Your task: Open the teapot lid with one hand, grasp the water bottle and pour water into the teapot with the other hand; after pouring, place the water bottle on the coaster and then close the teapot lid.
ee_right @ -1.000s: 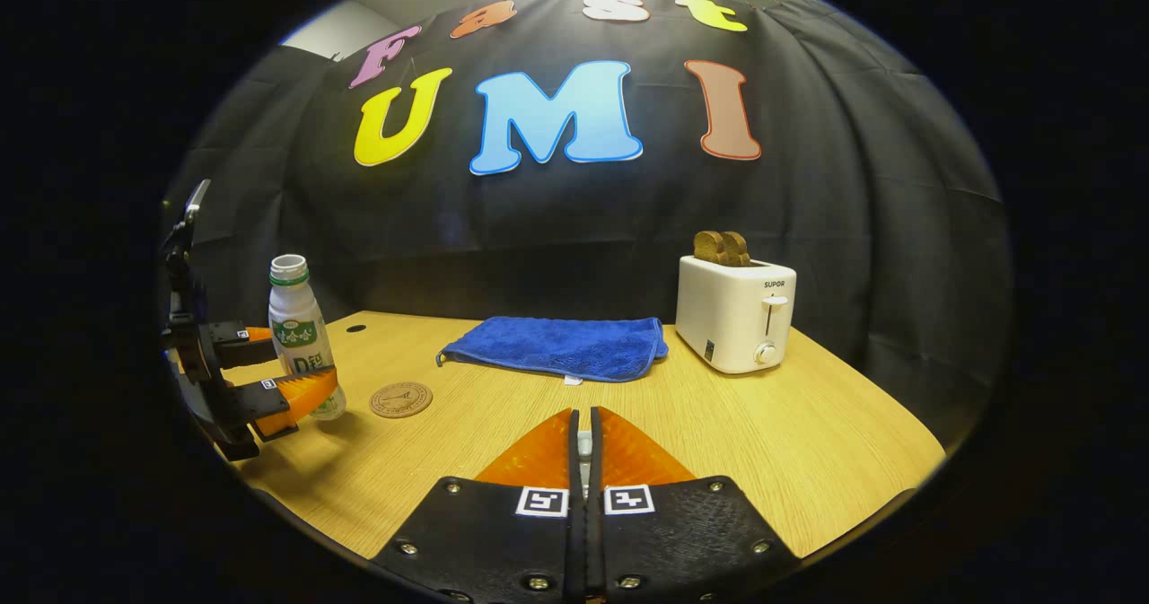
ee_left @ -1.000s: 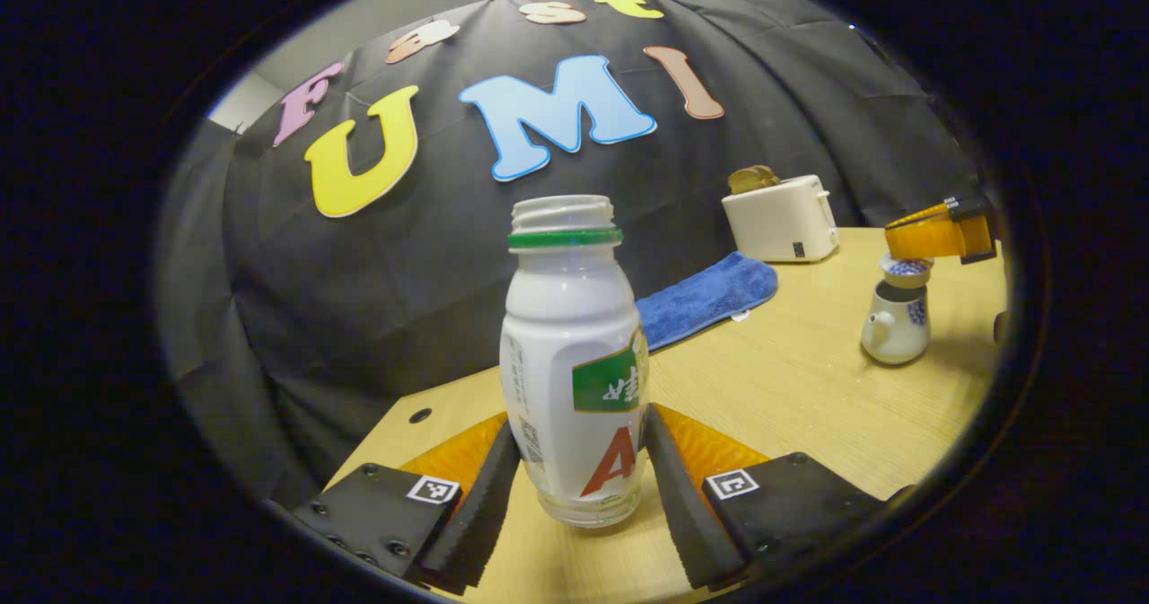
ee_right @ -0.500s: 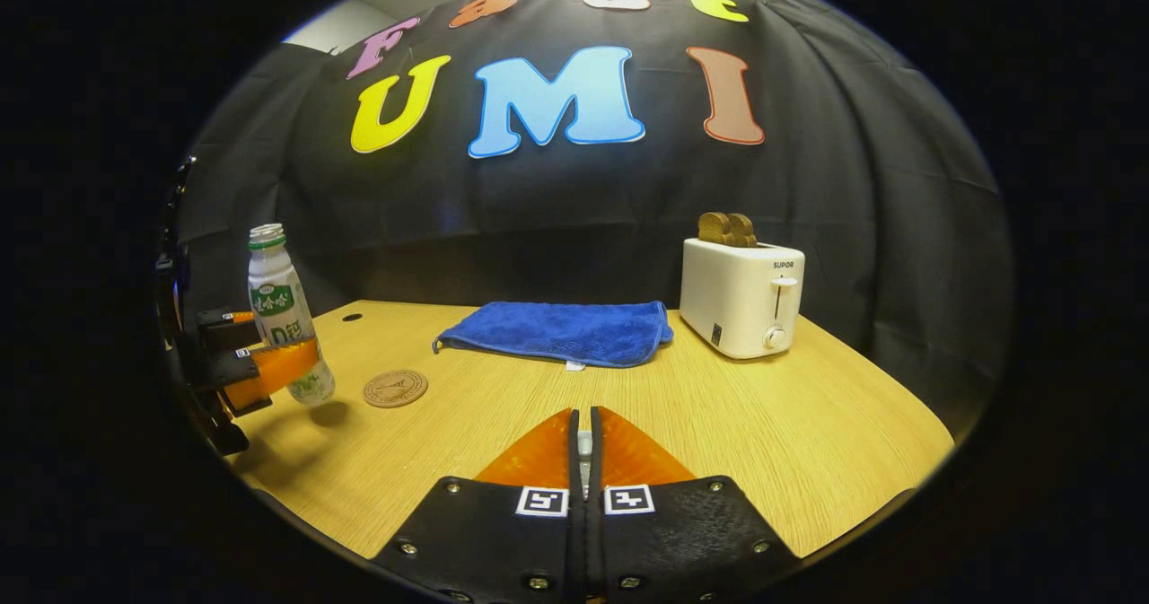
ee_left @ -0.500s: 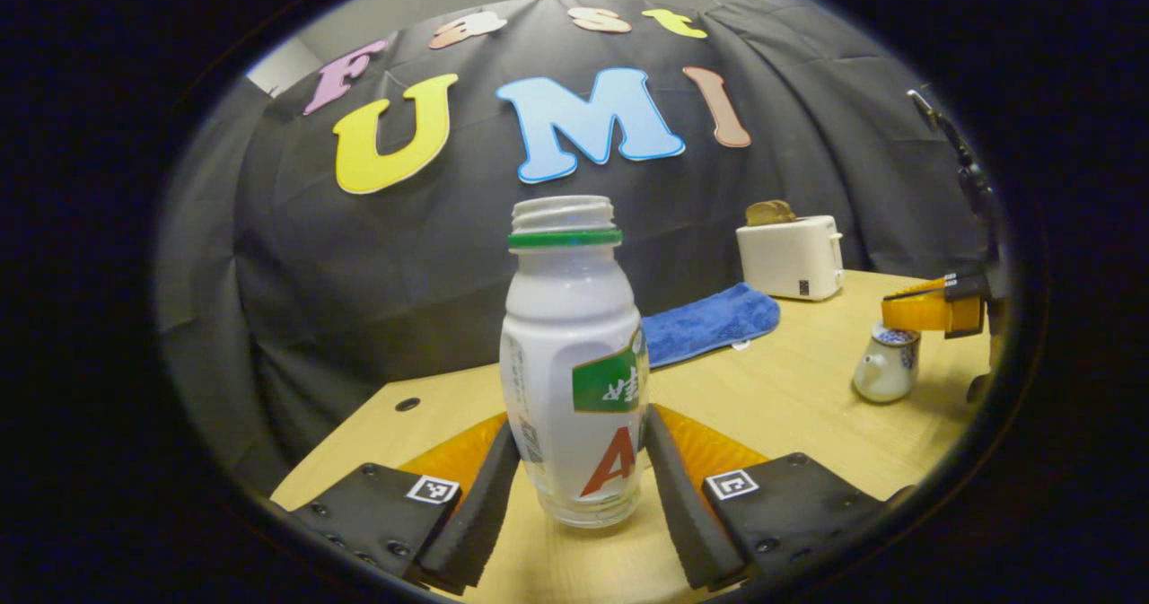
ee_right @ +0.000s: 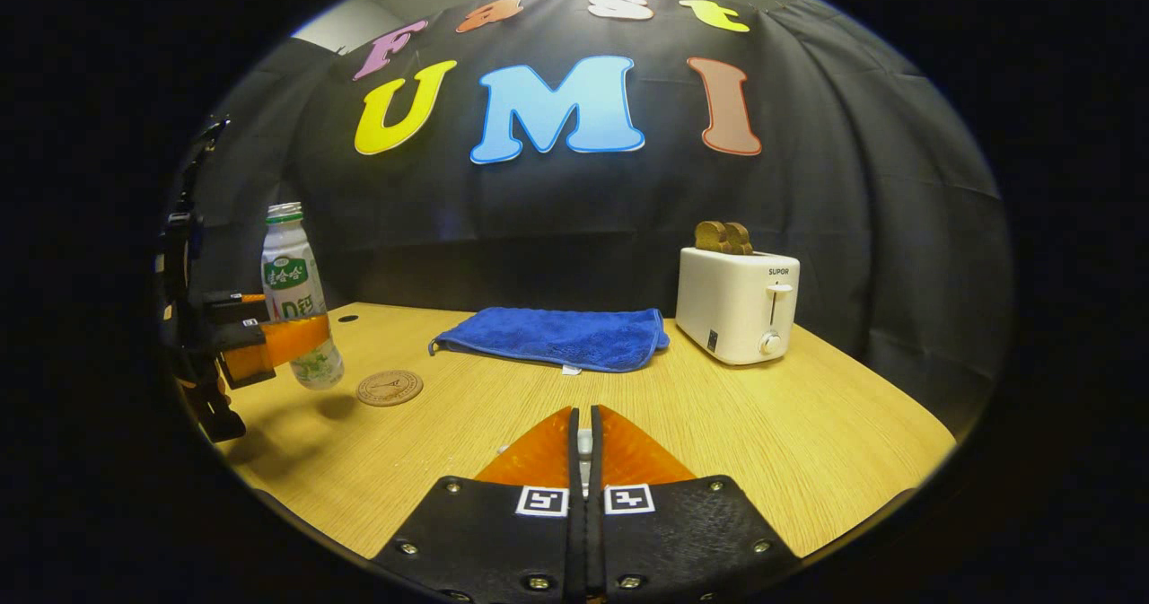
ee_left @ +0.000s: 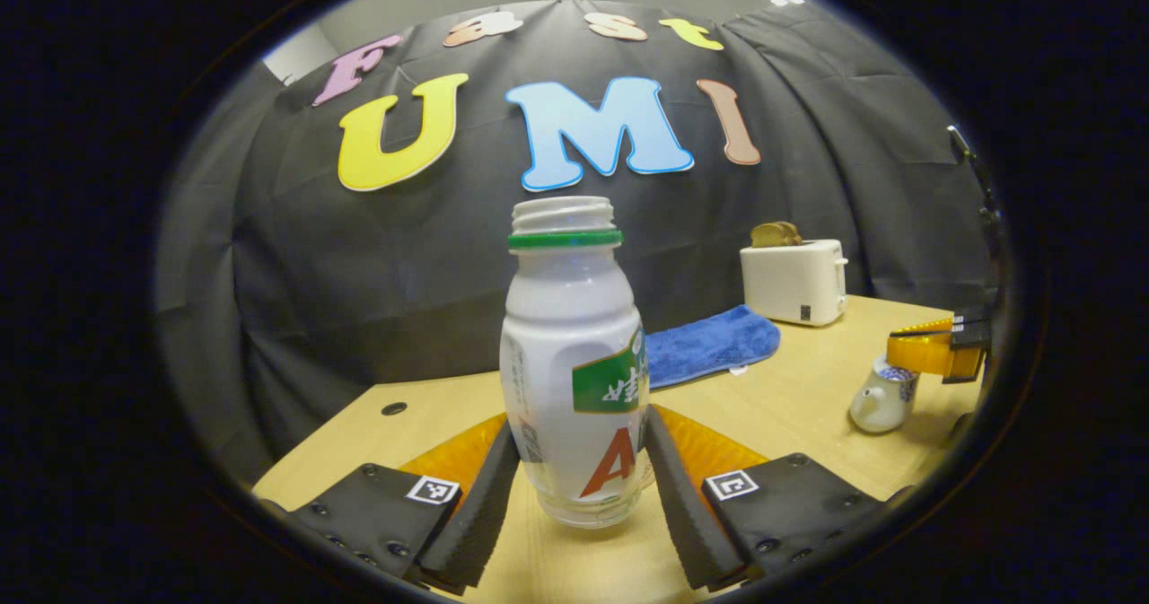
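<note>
The bottle [ee_left: 574, 362] stands upright in the left tool [ee_left: 574, 487], both fingers pressing its lower body, mouth uncapped and pointing to 12 o'clock; its long axis is vertical. In the right gripper view it hangs just above the desk [ee_right: 718, 424], at about 9 o'clock, tilted slightly, with the coaster [ee_right: 390, 387] just beside it toward 3 o'clock.

The teapot [ee_left: 881, 398] sits at 3 o'clock in the left gripper view, spout to 9 o'clock. The right tool [ee_left: 934, 353] is right at its top, likely on the lid; whether the lid is lifted off I cannot tell. In its own view the right tool's fingers [ee_right: 539, 450] are almost together, with something small and pale between them.

To pour well, I would carry the bottle level to the teapot, make sure the lid is clear, then tip the neck slowly over the opening.

Farther off lie a towel [ee_right: 556, 337] and a toaster [ee_right: 736, 303] at the back.
</note>
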Motion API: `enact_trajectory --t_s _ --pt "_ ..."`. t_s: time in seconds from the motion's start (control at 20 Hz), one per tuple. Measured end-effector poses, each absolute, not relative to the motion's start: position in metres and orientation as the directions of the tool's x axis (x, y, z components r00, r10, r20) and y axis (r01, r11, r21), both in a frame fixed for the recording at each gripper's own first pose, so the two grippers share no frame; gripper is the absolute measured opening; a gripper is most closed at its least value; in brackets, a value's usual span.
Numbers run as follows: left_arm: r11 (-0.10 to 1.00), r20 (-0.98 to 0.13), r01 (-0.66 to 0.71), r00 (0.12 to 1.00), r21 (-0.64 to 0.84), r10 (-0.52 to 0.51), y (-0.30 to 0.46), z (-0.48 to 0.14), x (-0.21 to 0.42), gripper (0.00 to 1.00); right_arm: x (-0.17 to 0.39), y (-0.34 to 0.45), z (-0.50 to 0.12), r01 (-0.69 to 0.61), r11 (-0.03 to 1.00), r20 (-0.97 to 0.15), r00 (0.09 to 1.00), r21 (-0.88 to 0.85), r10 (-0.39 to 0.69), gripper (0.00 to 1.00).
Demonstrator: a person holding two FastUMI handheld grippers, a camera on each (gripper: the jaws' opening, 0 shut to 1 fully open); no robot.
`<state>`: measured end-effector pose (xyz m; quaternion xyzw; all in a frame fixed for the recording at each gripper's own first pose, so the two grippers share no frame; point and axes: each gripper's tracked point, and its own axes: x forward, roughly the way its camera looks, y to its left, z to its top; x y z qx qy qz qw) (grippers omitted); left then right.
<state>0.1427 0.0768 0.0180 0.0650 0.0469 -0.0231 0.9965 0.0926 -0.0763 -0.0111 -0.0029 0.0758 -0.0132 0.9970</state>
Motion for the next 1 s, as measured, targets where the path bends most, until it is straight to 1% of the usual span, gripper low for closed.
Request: enact_trajectory --t_s 0.05,0.15,0.2,0.25,0.35,0.4,0.45,0.5,0.55,0.6,0.65,0.7,0.9,0.95,1.0 --pt "0.993 -0.095 0.057 0.994 0.108 -0.047 0.075 0.018 0.148 0.91 0.092 -0.076 -0.011 0.027 1.000 -0.146 0.989 -0.012 -0.029 0.04" --pt "0.995 -0.100 0.068 0.993 0.073 -0.061 0.073 0.016 0.157 0.91 0.093 -0.077 -0.012 0.034 0.999 -0.131 0.991 -0.021 -0.036 0.07" --pt "0.996 -0.108 0.068 0.992 0.055 -0.062 0.073 0.013 0.162 0.91 0.088 -0.082 -0.009 0.061 0.998 -0.125 0.990 -0.032 -0.064 0.08" --pt "0.997 -0.114 0.067 0.992 0.039 -0.062 0.072 0.010 0.167 0.91 0.088 -0.085 -0.008 0.070 0.997 -0.114 0.991 -0.042 -0.074 0.21" --pt "0.998 -0.122 0.065 0.991 0.016 -0.063 0.071 0.004 0.176 0.90 0.087 -0.076 -0.004 0.035 0.999 -0.091 0.995 -0.022 -0.037 0.57" --pt "0.998 -0.123 0.062 0.991 0.012 -0.060 0.071 0.001 0.180 0.91 0.084 -0.075 0.001 0.036 0.999 -0.077 0.996 -0.019 -0.037 0.74" --pt "0.998 -0.124 0.062 0.990 0.009 -0.060 0.070 -0.001 0.185 0.91 0.084 -0.076 0.003 0.039 0.999 -0.061 0.997 -0.027 -0.041 0.76" --pt "0.998 -0.125 0.064 0.990 0.006 -0.063 0.069 -0.003 0.190 0.79 0.082 -0.077 0.008 0.048 0.998 -0.046 0.998 -0.041 -0.050 0.76" --pt "0.998 -0.127 0.069 0.990 0.002 -0.068 0.067 -0.003 0.194 0.84 0.081 -0.078 0.010 0.054 0.997 -0.032 0.998 -0.051 -0.056 0.76" --pt "0.997 -0.128 0.073 0.989 0.000 -0.072 0.065 -0.005 0.198 0.90 0.080 -0.077 0.012 0.053 0.997 -0.024 0.998 -0.056 -0.054 0.78" --pt "0.997 -0.127 0.071 0.989 0.002 -0.070 0.064 -0.006 0.202 0.90 0.079 -0.076 0.013 0.052 0.997 -0.016 0.998 -0.056 -0.053 0.79" --pt "0.998 -0.126 0.069 0.990 0.008 -0.067 0.064 -0.007 0.207 0.84 0.078 -0.077 0.014 0.052 0.997 -0.011 0.999 -0.056 -0.053 0.79" --pt "0.998 -0.121 0.064 0.991 0.019 -0.061 0.063 -0.012 0.218 0.84 0.076 -0.081 0.017 0.062 0.997 -0.004 0.998 -0.036 -0.062 0.78" --pt "0.998 -0.125 0.061 0.990 0.018 -0.058 0.064 -0.013 0.220 0.90 0.076 -0.082 0.018 0.064 0.998 -0.003 0.998 -0.027 -0.064 0.78" --pt "0.998 -0.132 0.059 0.990 0.016 -0.056 0.064 -0.016 0.226 0.90 0.076 -0.083 0.018 0.065 0.998 -0.003 0.998 -0.019 -0.065 0.78"
